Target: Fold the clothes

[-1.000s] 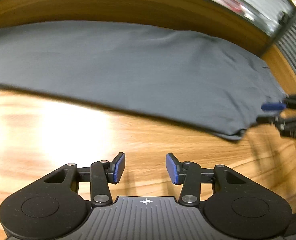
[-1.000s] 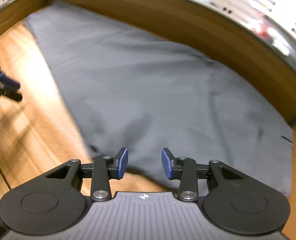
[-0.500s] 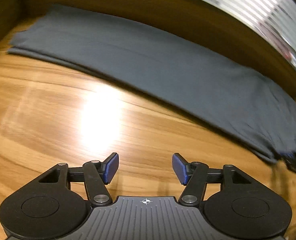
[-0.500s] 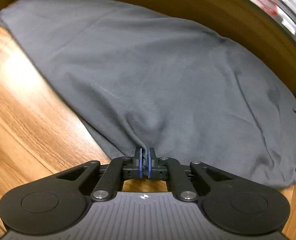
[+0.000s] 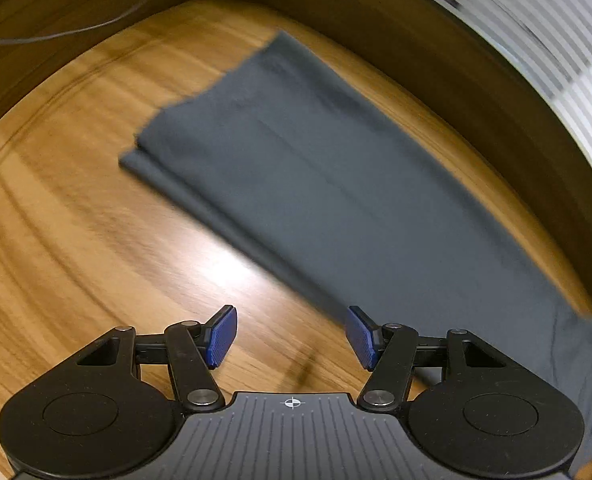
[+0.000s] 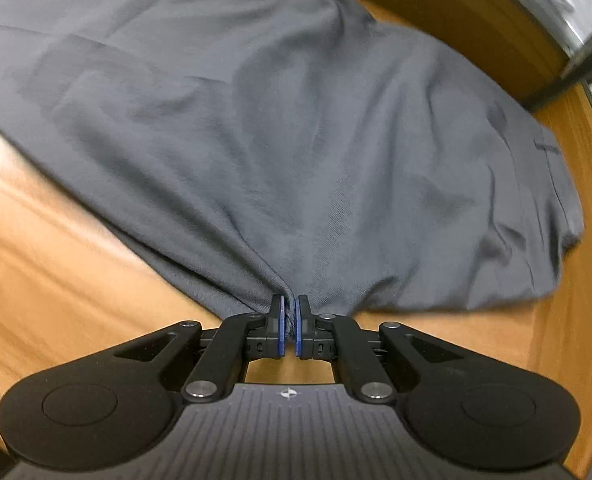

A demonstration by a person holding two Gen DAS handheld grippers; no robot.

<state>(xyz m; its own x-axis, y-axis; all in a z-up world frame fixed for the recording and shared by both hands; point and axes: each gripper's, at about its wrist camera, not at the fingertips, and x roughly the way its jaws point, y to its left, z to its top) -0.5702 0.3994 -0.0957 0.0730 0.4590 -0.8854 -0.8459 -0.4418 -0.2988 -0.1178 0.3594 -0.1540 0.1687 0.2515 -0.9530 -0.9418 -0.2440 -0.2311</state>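
A dark grey garment (image 5: 316,184) lies folded lengthwise on the wooden table, running from the far left to the near right in the left wrist view. My left gripper (image 5: 289,336) is open and empty above bare wood, its right pad by the garment's near edge. In the right wrist view the same garment (image 6: 275,128) spreads ahead, bunched and lifted a little at the near edge. My right gripper (image 6: 289,320) is shut on that near edge of the cloth.
The wooden table (image 5: 75,240) has a raised dark wooden rim (image 5: 416,28) behind the garment. A thin cable (image 5: 55,34) lies along the back left. Striped blinds (image 5: 556,40) stand beyond the rim at the right.
My right gripper closed on the garment's near edge and now pulls it up slightly. My left gripper swung left along the garment toward its far end and stayed open.
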